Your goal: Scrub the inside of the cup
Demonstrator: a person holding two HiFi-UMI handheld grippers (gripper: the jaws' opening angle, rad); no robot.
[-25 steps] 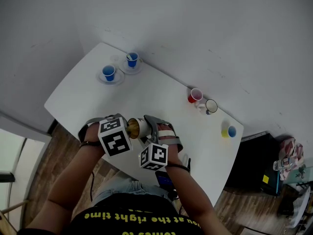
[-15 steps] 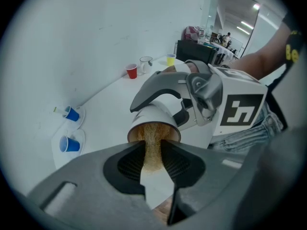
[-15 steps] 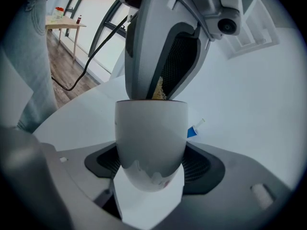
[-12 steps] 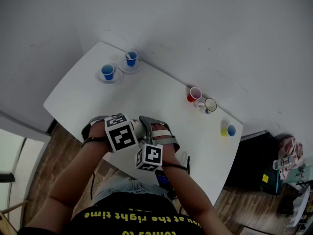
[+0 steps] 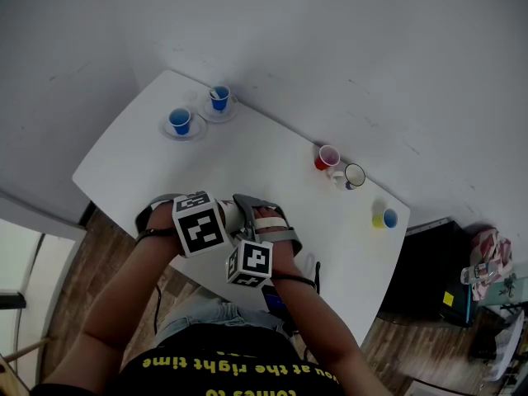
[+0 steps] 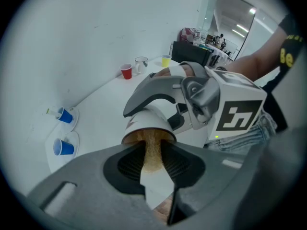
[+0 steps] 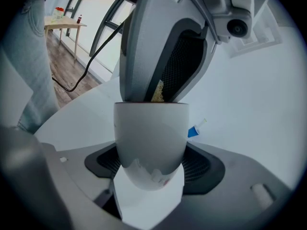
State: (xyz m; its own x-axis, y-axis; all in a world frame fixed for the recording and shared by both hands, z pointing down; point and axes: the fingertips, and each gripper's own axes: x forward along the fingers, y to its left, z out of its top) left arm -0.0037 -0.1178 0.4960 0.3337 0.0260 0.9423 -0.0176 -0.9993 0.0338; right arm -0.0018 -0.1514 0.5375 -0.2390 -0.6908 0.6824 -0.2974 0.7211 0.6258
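The white cup [image 7: 151, 143] lies gripped across its body in my right gripper [image 7: 149, 164], mouth turned toward the left gripper. My left gripper [image 6: 152, 150] is shut on a brown-yellow scrubbing sponge [image 6: 152, 150], and the sponge reaches into the cup's mouth [image 6: 147, 134]. From the right gripper view the left gripper's grey fingers [image 7: 144, 47] stand over the rim with a bit of sponge [image 7: 157, 91] showing. In the head view both marker cubes [image 5: 198, 225] sit together over the table's near edge and hide most of the cup.
Two blue cups on saucers [image 5: 180, 122] [image 5: 219, 99] stand at the white table's [image 5: 247, 155] far left. A red cup [image 5: 327, 158], a white mug [image 5: 355, 176] and a yellow cup [image 5: 385, 219] line its right side. Wooden floor lies below the near edge.
The left gripper has shifted right over the cup's mouth, so the brown sponge and rim seen a second ago are now covered by its cube. The right gripper has shifted slightly.
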